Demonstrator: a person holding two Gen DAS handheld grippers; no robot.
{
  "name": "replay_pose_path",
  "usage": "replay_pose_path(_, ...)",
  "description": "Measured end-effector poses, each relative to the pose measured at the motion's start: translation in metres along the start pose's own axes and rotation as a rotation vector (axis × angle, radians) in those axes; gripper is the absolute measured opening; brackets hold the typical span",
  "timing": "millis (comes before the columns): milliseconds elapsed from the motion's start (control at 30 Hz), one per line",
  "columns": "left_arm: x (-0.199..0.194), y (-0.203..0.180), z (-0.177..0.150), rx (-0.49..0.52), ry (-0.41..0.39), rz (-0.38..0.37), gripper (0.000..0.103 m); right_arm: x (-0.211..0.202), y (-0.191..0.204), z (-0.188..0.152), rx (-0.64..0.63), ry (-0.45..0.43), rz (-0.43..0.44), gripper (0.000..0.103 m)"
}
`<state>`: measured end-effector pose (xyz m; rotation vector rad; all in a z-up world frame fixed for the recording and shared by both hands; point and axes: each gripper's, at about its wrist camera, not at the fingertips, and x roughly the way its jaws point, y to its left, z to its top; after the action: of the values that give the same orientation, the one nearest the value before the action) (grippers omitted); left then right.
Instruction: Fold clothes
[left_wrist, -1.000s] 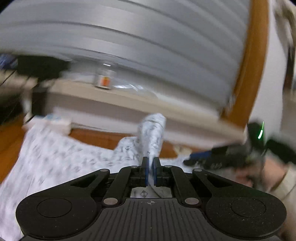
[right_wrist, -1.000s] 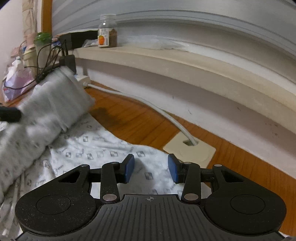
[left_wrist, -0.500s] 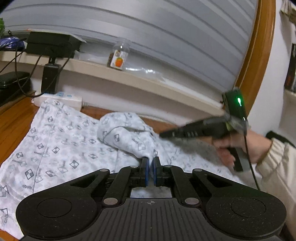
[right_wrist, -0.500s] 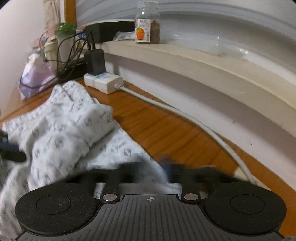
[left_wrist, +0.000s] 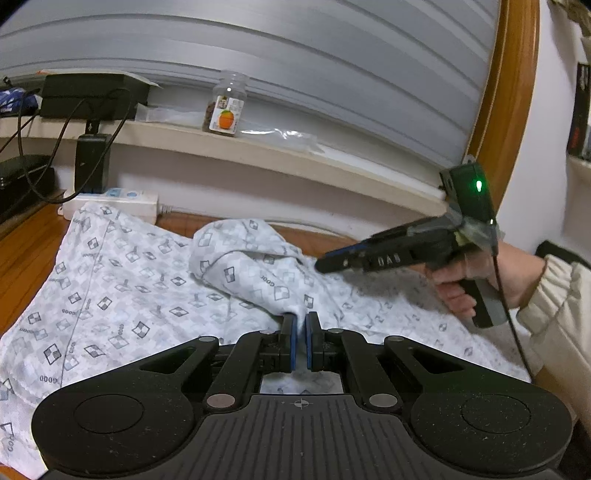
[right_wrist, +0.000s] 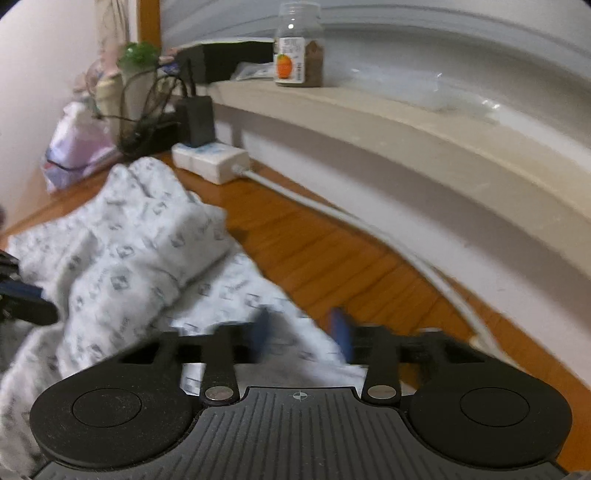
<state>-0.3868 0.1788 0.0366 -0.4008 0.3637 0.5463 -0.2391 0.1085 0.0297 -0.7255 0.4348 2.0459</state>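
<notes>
A white garment with a grey checked print (left_wrist: 122, 266) lies spread on the wooden floor. My left gripper (left_wrist: 301, 332) is shut on a bunched fold (left_wrist: 240, 251) of it, which rises off the flat cloth just ahead of the fingers. In the left wrist view a person's hand (left_wrist: 480, 280) holds my right gripper (left_wrist: 321, 264) low over the cloth, to the right of the fold. In the right wrist view my right gripper (right_wrist: 301, 332) is blurred, its blue pads apart, with the garment's edge (right_wrist: 140, 240) under and between them.
A white power strip (left_wrist: 110, 201) with a black adapter sits at the wall behind the cloth. Its white cable (right_wrist: 332, 210) runs along the floor (right_wrist: 314, 251). A jar (left_wrist: 225, 110) and a black box stand on the ledge. A purple bag (right_wrist: 74, 147) lies far left.
The left gripper has kept its grip while the lifted fold sank lower over the cloth. The right gripper swung left along the cloth's edge, away from the floor socket plate.
</notes>
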Motion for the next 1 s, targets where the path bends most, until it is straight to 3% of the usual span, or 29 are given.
replay_pose_path(100,0.002,-0.001,0.000,0.017,0.016,0.004,0.005,0.003,0.007,0.003,-0.024,-0.038,-0.080,0.002)
replay_pose_path(200,0.002,-0.002,-0.002,0.028,0.019,0.003,0.005,-0.002,0.007,0.005,0.008,-0.148,-0.178,0.002)
replay_pose_path(333,0.002,-0.001,-0.002,0.035,0.017,0.000,0.005,0.005,0.010,0.008,-0.003,-0.134,-0.239,0.004)
replay_pose_path(367,0.001,0.000,-0.002,0.031,0.017,-0.003,0.005,0.004,0.010,0.008,-0.005,-0.134,-0.262,0.016)
replay_pose_path(433,0.001,0.001,-0.002,0.025,0.016,-0.007,0.005,-0.002,0.005,0.008,0.006,-0.125,-0.259,0.038)
replay_pose_path(700,0.002,-0.002,-0.001,0.033,0.014,0.001,0.005,-0.013,-0.002,0.002,-0.006,-0.036,-0.053,0.038)
replay_pose_path(867,0.002,-0.002,-0.001,0.035,0.018,-0.001,0.005,0.002,-0.001,0.003,0.012,-0.031,-0.176,0.036)
replay_pose_path(1000,0.003,-0.003,-0.001,0.048,0.021,0.004,0.005,-0.031,-0.008,-0.003,0.024,-0.075,-0.188,0.041)
